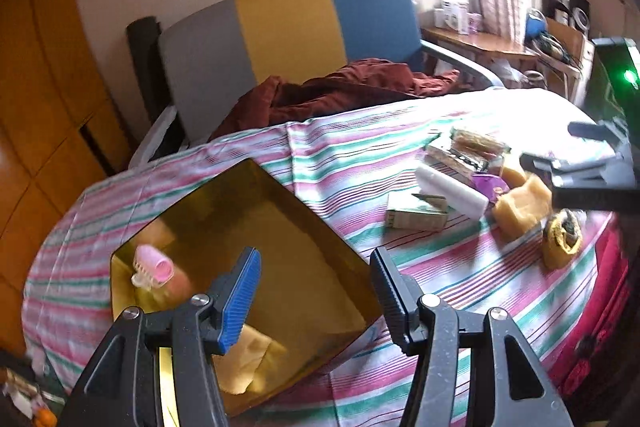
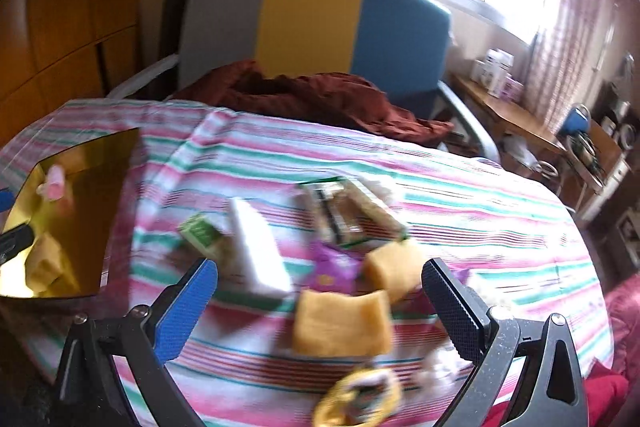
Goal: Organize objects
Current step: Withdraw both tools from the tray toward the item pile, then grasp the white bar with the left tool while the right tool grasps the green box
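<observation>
A gold tray (image 1: 304, 239) lies on the striped cloth at the left, holding a pink hair roller (image 1: 154, 269) and a yellow sponge piece (image 1: 248, 359). My left gripper (image 1: 316, 291) is open and empty above the tray. My right gripper (image 2: 320, 303) is open and empty above a cluster of items: a yellow sponge (image 2: 342, 323), a second sponge (image 2: 394, 267), a white block (image 2: 260, 251), a green box (image 2: 200, 233), a purple packet (image 2: 332, 267) and a clear packet (image 2: 348, 211). The right gripper (image 1: 580, 167) also shows in the left wrist view, over the sponges (image 1: 520, 203).
A round yellow patterned item (image 2: 360, 399) lies near the table's front edge. Behind the table stands a chair (image 2: 312, 27) with grey, yellow and blue panels, with dark red cloth (image 2: 312, 95) on it. A wooden wardrobe is at the left, a cluttered desk (image 2: 516, 115) at the right.
</observation>
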Demonstrator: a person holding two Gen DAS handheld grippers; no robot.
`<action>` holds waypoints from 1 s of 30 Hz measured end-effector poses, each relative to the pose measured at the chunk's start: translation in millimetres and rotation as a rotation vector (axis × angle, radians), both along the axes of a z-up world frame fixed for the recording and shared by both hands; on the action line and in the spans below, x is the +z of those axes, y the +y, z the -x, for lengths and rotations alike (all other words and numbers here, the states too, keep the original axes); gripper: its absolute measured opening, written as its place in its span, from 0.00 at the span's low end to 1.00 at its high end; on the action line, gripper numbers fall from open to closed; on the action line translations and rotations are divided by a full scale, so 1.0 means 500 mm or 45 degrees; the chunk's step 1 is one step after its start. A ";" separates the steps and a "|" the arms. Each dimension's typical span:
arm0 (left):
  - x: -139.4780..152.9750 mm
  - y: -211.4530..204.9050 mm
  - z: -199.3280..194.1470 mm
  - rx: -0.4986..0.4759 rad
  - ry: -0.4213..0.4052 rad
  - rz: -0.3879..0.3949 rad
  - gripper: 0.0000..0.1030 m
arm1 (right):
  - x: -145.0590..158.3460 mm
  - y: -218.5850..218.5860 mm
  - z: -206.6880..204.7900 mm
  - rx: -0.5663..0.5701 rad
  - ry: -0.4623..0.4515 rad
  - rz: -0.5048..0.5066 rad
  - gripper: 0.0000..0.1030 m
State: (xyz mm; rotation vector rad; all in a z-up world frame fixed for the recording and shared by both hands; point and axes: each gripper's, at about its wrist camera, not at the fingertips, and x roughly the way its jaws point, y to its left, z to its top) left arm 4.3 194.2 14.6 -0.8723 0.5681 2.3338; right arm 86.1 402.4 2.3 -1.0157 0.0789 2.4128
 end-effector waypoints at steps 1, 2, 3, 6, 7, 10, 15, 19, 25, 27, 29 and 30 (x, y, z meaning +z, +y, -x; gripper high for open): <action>-0.001 0.009 -0.003 -0.015 0.002 0.007 0.56 | 0.001 0.011 -0.002 -0.013 0.004 -0.003 1.00; -0.001 0.016 -0.005 -0.027 0.004 0.013 0.56 | 0.002 0.027 -0.005 -0.030 0.011 -0.004 1.00; -0.002 0.024 -0.008 -0.041 0.006 0.020 0.56 | 0.001 0.037 -0.006 -0.038 0.015 -0.003 1.00; -0.006 0.047 -0.013 -0.077 0.009 0.038 0.56 | -0.004 0.067 -0.009 -0.068 0.025 -0.005 1.00; -0.007 0.054 -0.014 -0.088 0.008 0.046 0.56 | -0.006 0.080 -0.010 -0.082 0.031 0.002 1.00; -0.012 0.074 -0.016 -0.115 0.005 0.061 0.56 | -0.013 0.106 -0.016 -0.114 0.058 0.032 1.00; -0.021 0.108 -0.019 -0.154 0.002 0.090 0.56 | -0.041 0.151 -0.024 -0.176 0.077 0.157 1.00; -0.035 0.134 -0.017 -0.184 -0.030 0.107 0.56 | -0.041 0.168 -0.034 -0.209 0.114 0.205 1.00; -0.074 0.180 0.019 -0.202 -0.303 0.056 0.56 | -0.029 0.193 -0.055 -0.275 0.186 0.249 1.00; -0.086 0.191 0.037 -0.180 -0.395 0.019 0.56 | -0.029 0.202 -0.060 -0.291 0.201 0.277 1.00; -0.093 0.203 0.049 -0.164 -0.450 -0.010 0.55 | -0.028 0.207 -0.062 -0.297 0.208 0.294 1.00; -0.095 0.210 0.056 -0.158 -0.484 -0.027 0.55 | -0.027 0.209 -0.064 -0.300 0.214 0.299 1.00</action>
